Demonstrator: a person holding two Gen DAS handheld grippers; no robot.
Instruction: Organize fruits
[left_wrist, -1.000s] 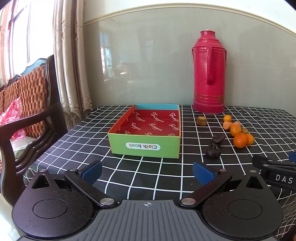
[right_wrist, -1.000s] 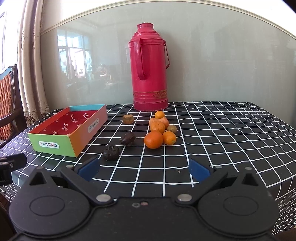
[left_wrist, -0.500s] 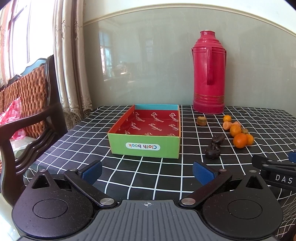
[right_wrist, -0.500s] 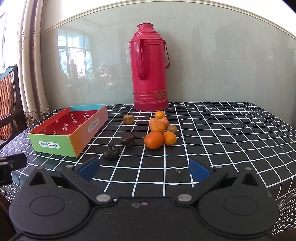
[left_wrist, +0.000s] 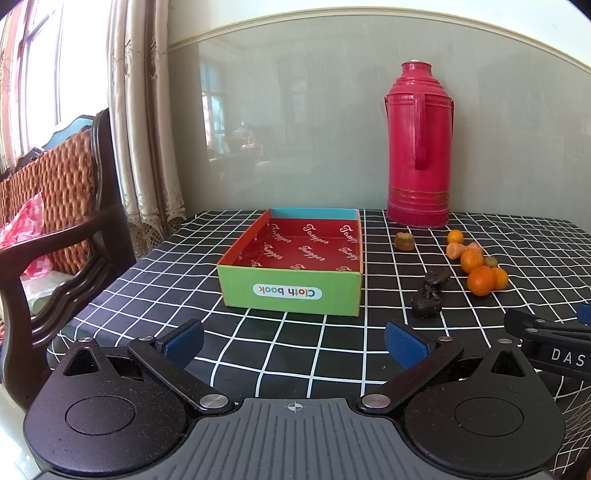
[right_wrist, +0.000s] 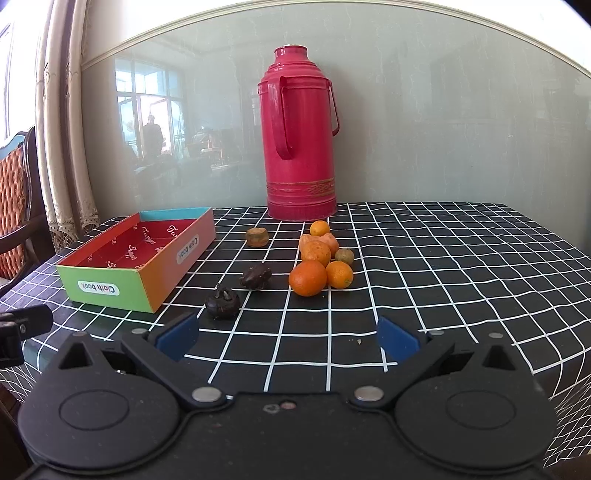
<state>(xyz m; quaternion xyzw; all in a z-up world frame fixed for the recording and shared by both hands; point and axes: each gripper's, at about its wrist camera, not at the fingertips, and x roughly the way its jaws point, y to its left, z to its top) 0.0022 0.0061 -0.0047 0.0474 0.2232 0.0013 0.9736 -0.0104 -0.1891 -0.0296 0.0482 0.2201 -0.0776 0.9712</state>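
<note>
An empty coloured cardboard box (left_wrist: 291, 291) with a red inside sits on the black checked tablecloth; it also shows in the right wrist view (right_wrist: 110, 288). To its right lie several oranges (right_wrist: 307, 277) (left_wrist: 481, 280), two dark fruits (right_wrist: 222, 303) (right_wrist: 255, 277) and a brownish fruit (right_wrist: 256, 236). My left gripper (left_wrist: 293, 341) is open and empty, in front of the box. My right gripper (right_wrist: 287, 336) is open and empty, in front of the fruits.
A tall red thermos (right_wrist: 300, 136) stands at the back against the wall, behind the fruits. A wooden wicker chair (left_wrist: 55, 206) stands left of the table. The tablecloth's (right_wrist: 461, 266) edge drops off at the right.
</note>
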